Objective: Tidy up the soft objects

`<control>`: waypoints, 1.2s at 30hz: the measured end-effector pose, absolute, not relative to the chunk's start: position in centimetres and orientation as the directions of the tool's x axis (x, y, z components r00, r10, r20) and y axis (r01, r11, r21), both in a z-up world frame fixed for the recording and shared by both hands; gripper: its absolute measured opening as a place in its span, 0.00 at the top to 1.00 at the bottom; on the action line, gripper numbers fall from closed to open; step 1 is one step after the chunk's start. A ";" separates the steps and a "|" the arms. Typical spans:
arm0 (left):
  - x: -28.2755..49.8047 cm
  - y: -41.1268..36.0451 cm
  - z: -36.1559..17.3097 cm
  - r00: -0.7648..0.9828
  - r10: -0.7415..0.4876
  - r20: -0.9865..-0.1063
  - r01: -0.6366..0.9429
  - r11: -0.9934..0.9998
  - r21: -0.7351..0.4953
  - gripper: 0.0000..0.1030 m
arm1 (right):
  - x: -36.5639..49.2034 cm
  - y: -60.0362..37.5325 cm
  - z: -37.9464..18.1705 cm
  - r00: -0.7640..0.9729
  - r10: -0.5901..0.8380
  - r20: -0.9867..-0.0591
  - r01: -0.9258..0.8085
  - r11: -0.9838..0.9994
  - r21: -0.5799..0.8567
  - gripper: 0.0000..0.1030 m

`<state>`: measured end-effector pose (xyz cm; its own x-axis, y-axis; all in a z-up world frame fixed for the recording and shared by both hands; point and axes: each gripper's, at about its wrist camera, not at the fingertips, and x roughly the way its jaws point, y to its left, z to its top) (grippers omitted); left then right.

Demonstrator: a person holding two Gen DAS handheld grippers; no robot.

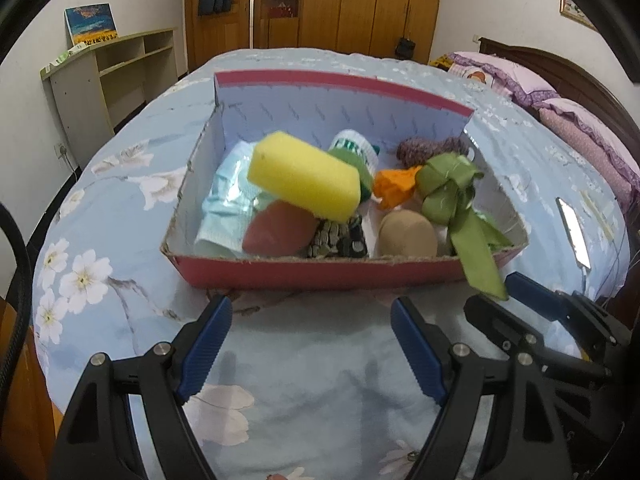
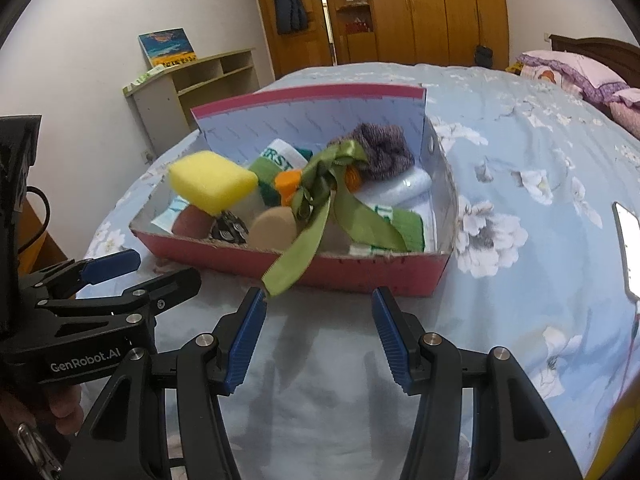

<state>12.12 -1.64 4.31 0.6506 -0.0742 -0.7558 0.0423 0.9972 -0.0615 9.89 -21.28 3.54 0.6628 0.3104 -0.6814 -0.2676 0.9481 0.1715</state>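
A red cardboard box (image 1: pixel 320 274) (image 2: pixel 360 276) lies on the bed, full of soft things. A yellow sponge (image 1: pixel 304 176) (image 2: pixel 212 180) rests on top at the left. A green ribbon bow (image 1: pixel 448 184) (image 2: pixel 328 184) trails one tail over the front wall. Also inside are a tan puff (image 1: pixel 408 236), a reddish puff (image 1: pixel 276 228), a purple knit piece (image 2: pixel 380 152) and a blue face mask (image 1: pixel 228 204). My left gripper (image 1: pixel 312 344) is open over the bedspread in front of the box, holding nothing. My right gripper (image 2: pixel 320 336) stands beside it, open and empty.
The bed carries a blue floral bedspread (image 1: pixel 304 368). A phone (image 2: pixel 628 252) lies on it to the right of the box. Pink pillows (image 1: pixel 560 96) sit at the headboard. A low shelf unit (image 1: pixel 108 76) and wooden wardrobes (image 1: pixel 360 4) stand beyond the bed.
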 end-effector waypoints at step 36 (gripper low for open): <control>13.2 -1.5 1.5 0.593 -0.078 -0.801 0.040 0.997 -0.067 0.17 | 11.0 -21.2 1.1 0.627 0.308 -0.716 -0.244 0.950 0.195 0.45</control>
